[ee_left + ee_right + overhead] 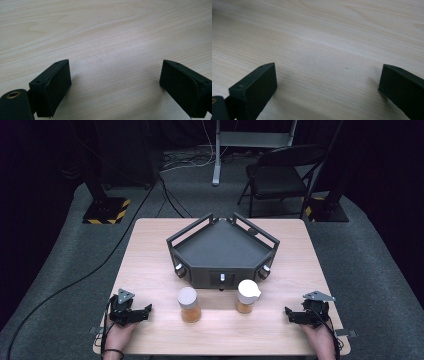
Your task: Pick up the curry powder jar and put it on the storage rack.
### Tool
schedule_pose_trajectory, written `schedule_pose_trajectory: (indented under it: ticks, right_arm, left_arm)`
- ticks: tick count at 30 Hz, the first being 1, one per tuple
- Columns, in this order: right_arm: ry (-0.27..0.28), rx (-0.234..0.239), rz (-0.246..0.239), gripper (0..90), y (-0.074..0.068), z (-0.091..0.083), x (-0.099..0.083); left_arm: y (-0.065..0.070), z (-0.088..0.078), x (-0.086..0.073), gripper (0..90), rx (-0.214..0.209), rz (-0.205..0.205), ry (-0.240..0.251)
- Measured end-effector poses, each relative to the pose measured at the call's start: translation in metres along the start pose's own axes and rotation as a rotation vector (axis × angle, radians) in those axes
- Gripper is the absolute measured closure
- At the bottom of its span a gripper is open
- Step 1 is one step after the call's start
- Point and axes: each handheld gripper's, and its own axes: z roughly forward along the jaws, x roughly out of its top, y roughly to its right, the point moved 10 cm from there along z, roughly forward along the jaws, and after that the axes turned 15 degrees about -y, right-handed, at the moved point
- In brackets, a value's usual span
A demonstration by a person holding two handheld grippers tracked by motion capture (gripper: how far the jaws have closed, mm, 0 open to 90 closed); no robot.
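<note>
Just before the black tray (222, 251), two lidded jars are stood apart: a flat-lidded jar (189, 304) towards the left, a spouted jar (247, 296) towards the right; farther out the left gripper (142, 312) and right gripper (291, 314) rest on the table (150, 250), jaws spread, nothing held; each jar is judged best approached level and gripped below its lid.

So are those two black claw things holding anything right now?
No. The left gripper and right gripper are both open over bare light wooden table.
</note>
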Motion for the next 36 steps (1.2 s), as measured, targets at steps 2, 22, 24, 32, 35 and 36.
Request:
schedule_pose_trajectory:
  ticks: [2,22,24,32,35,36]
  right_arm:
    - [-0.001,0.001,-0.001,0.5,0.0000,-0.0001,0.0000]
    - [-0.002,0.002,-0.001,0.0,0.0002,0.0003,0.0004]
    - [-0.002,0.003,-0.001,0.0,0.0002,0.0003,0.0006]
    - [-0.002,0.002,-0.001,0.0,0.0002,0.0003,0.0006]
    - [-0.003,0.003,-0.001,0.0,0.0003,0.0004,0.0006]
    - [-0.003,0.003,-0.001,0.0,0.0003,0.0004,0.0006]
  left_arm:
    - [0.0002,-0.0002,-0.0002,9.8,0.001,-0.001,-0.001]
    - [-0.0001,-0.0007,-0.0009,9.4,-0.001,0.001,-0.001]
    - [-0.0006,-0.0010,-0.0010,9.2,-0.006,0.008,-0.002]
    - [-0.0039,-0.0037,-0.0028,10.5,-0.042,0.007,0.011]
    - [-0.0053,-0.0066,-0.0031,11.0,-0.056,-0.003,0.028]
    - [-0.0053,-0.0066,-0.0031,11.2,-0.056,-0.003,0.028]
